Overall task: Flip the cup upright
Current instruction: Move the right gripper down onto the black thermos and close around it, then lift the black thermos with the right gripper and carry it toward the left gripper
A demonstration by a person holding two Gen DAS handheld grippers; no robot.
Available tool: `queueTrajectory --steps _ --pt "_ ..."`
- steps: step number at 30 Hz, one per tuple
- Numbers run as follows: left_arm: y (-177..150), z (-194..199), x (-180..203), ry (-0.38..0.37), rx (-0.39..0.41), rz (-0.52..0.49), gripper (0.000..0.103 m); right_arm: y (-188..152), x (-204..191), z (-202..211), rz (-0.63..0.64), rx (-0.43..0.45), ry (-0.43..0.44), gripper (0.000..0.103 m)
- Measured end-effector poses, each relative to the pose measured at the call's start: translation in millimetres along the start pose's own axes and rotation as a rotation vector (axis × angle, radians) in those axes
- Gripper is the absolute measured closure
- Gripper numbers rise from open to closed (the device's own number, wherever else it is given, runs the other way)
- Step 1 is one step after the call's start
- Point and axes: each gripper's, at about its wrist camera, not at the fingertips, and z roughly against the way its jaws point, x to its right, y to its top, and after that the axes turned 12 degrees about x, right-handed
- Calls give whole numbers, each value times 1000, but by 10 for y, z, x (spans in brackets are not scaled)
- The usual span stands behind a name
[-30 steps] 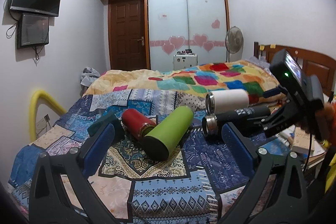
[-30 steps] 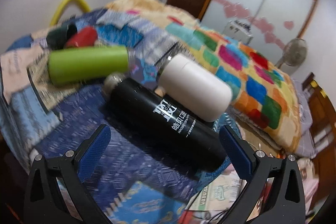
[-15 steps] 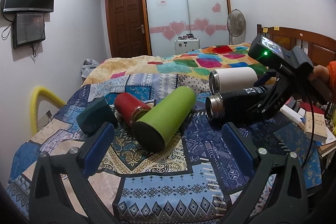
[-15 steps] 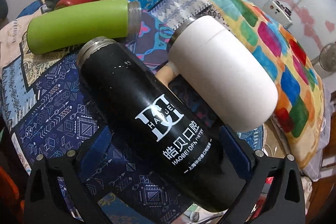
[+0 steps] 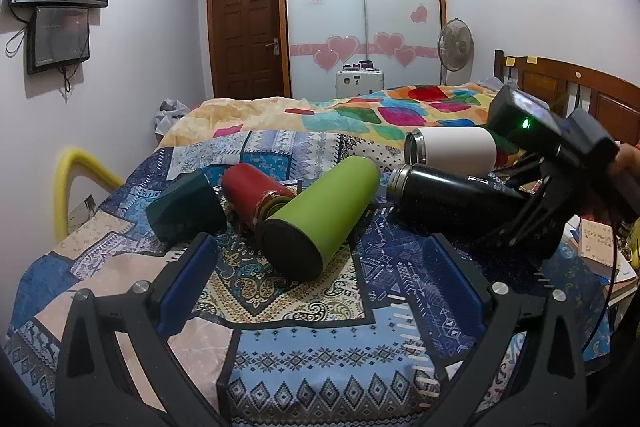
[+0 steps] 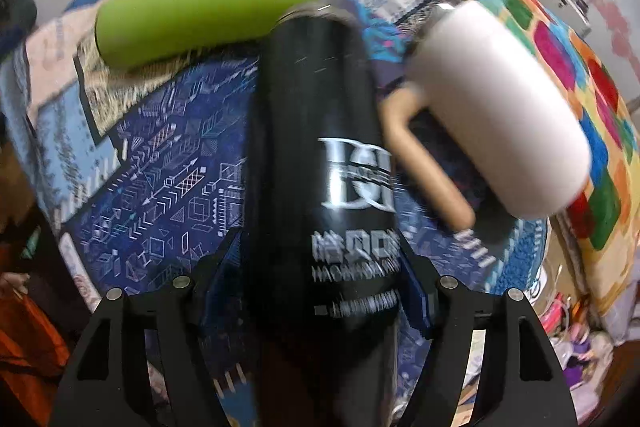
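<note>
Several cups lie on their sides on the patterned bedspread (image 5: pixel 304 307). A black flask (image 5: pixel 448 199) with white lettering lies at the right; in the right wrist view the black flask (image 6: pixel 320 147) fills the middle. My right gripper (image 6: pixel 320 279) is shut on its lower body, and it shows in the left wrist view (image 5: pixel 532 223) at the flask's base. A green cup (image 5: pixel 324 215), a red cup (image 5: pixel 256 195), a dark teal cup (image 5: pixel 184 203) and a white mug (image 5: pixel 452 151) lie nearby. My left gripper (image 5: pixel 320 267) is open and empty, just short of the green cup.
The white mug (image 6: pixel 496 107) with a tan handle lies just right of the black flask, the green cup (image 6: pixel 204 7) beyond its mouth. A colourful quilt (image 5: pixel 380 111) covers the far bed. Books (image 5: pixel 600 243) lie at the right edge. A yellow rail (image 5: pixel 72 179) stands at the left.
My right gripper has moved in around the black flask and closed on it; the flask has swung to point straight away from the right wrist camera. My left gripper has stayed open, nearing the green cup.
</note>
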Motion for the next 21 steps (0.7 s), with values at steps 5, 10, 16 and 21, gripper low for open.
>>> queueTrajectory --steps 5,10,16,21 --pt "-20 -3 -51 18 -4 0 0 43 -5 54 -66 46 10 41" --pt "-16 6 -95 26 -8 19 0 -41 -146 130 -86 63 -39 42" --pt "24 95 -126 37 6 28 0 -101 -246 422 -87 117 -76 42" --pt "78 217 -159 45 20 29 0 -98 -389 681 -60 182 -89 42"
